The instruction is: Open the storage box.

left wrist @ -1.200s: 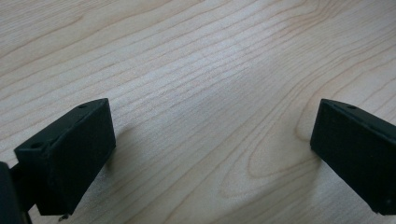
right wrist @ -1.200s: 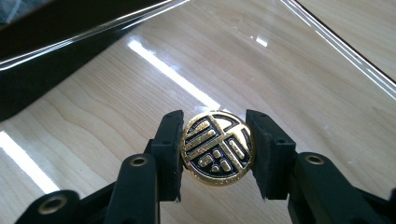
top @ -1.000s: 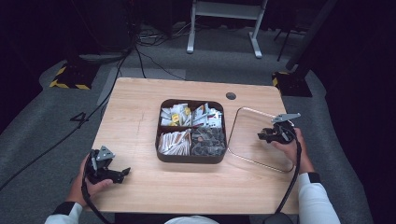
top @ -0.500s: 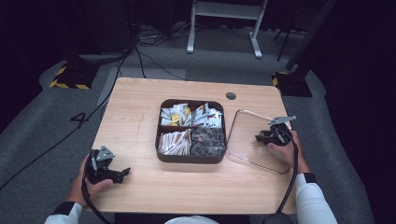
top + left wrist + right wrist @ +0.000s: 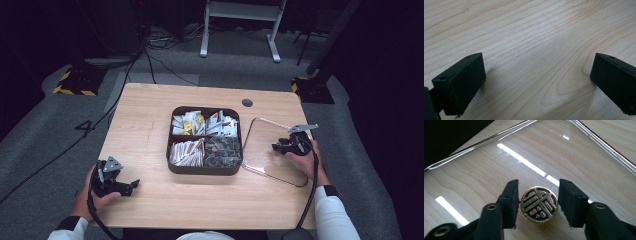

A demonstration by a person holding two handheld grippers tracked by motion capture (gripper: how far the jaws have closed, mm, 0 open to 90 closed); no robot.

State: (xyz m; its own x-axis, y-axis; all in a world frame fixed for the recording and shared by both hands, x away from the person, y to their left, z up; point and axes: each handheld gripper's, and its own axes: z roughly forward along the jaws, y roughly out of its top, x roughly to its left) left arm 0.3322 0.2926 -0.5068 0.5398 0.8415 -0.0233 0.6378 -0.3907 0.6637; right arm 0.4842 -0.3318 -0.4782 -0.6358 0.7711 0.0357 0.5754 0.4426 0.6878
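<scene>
the gold-and-black knob (image 5: 539, 204) sits on top of the clear glass lid (image 5: 499, 172), which lies flat on the surface (image 5: 145, 120) just to the right of the dark divided tray (image 5: 204, 168) of packets. my right tool (image 5: 538, 202) brackets that knob: its jaws have just been opening, the knob is between them, and i see a thin gap on the right side and barely any on the left, so i read them as spread just off it rather than pinching. my left tool (image 5: 536, 75) rests spread wide over bare wood near the surface's front left corner, with nothing between its jaws.

what worries me: the left pad is so near the knob that pulling away at a slant could catch it and drag the lid. glass on smooth wood should slide easily, and it lies close to the surface's right edge and to the tray wall, so a nudge could knock it against the tray or shift it toward the edge.
</scene>
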